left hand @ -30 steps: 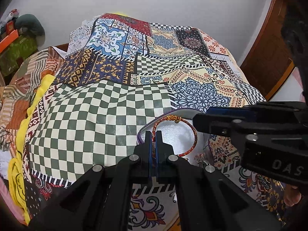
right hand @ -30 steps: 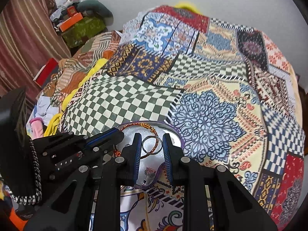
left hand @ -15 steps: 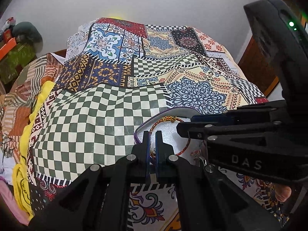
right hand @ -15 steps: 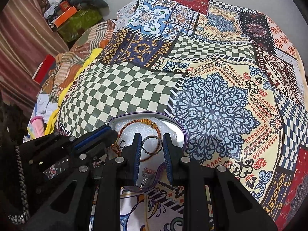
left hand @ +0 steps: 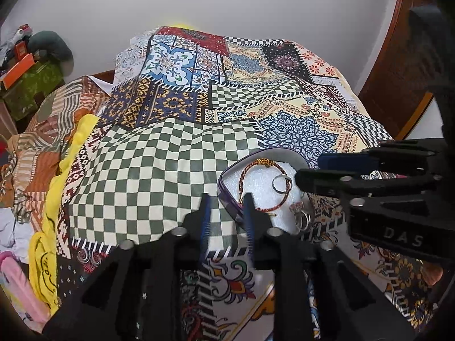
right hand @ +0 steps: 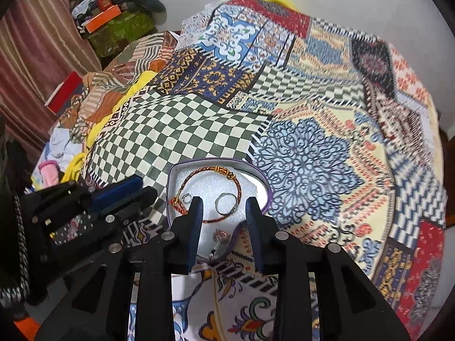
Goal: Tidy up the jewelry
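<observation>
A purple-rimmed jewelry box (left hand: 224, 176) (right hand: 170, 176) with a white foam lining lies on the patchwork bedspread. Inside lie a red cord bracelet (left hand: 241, 176) (right hand: 238, 187) with gold beads, a silver ring (left hand: 280, 184) (right hand: 226, 203), a small ring (right hand: 186, 198) and a silver charm piece (left hand: 298, 213) (right hand: 220, 240). My left gripper (left hand: 226, 201) is open and empty at the box's near left rim. My right gripper (right hand: 224, 207) is open and empty, its fingers on either side of the silver ring, just above the foam.
The bedspread (left hand: 176, 164) covers the bed. Yellow and striped cloths (left hand: 76, 142) are heaped at its left edge. A green box with orange items (left hand: 31, 82) stands far left. A wooden door (left hand: 398, 65) is on the right, a curtain (right hand: 34, 56) on the left.
My left gripper opened, let go of the red bracelet, and the bracelet now lies in the box. My right gripper opened wider over the silver ring.
</observation>
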A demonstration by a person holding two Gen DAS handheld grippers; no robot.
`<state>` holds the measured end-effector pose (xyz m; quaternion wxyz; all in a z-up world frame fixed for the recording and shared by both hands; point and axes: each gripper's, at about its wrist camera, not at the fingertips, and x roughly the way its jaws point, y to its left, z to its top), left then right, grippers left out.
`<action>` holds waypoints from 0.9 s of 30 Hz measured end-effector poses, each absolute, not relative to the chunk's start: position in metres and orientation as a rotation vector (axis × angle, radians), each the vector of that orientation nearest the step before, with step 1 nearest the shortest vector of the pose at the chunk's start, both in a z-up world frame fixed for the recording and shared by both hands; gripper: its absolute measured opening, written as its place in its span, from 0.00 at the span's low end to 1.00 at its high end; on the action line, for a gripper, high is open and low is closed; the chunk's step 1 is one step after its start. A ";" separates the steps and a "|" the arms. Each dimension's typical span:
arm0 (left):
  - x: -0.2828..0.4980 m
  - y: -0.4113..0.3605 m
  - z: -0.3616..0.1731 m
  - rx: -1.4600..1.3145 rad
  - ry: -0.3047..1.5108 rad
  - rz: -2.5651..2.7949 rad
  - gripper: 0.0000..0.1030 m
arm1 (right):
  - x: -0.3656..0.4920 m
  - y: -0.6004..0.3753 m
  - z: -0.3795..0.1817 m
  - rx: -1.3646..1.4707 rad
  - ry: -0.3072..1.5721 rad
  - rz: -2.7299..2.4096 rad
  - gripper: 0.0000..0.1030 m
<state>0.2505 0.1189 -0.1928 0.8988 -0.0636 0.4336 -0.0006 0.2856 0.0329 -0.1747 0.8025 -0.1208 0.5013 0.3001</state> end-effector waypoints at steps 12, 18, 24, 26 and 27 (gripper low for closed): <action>0.213 0.112 -0.167 -0.121 0.876 -0.003 0.31 | 0.239 0.013 -0.142 -0.315 0.927 0.596 0.36; 0.194 0.100 -0.150 -0.115 0.848 -0.017 0.31 | 0.219 -0.013 -0.123 -0.287 0.865 0.581 0.36; 0.182 0.080 -0.144 -0.098 0.842 -0.056 0.35 | 0.208 -0.046 -0.109 -0.253 0.832 0.564 0.36; 0.180 0.071 -0.145 -0.090 0.847 -0.074 0.35 | 0.205 -0.053 -0.110 -0.262 0.823 0.552 0.36; 0.179 0.068 -0.146 -0.088 0.850 -0.081 0.35 | 0.203 -0.057 -0.111 -0.267 0.821 0.544 0.36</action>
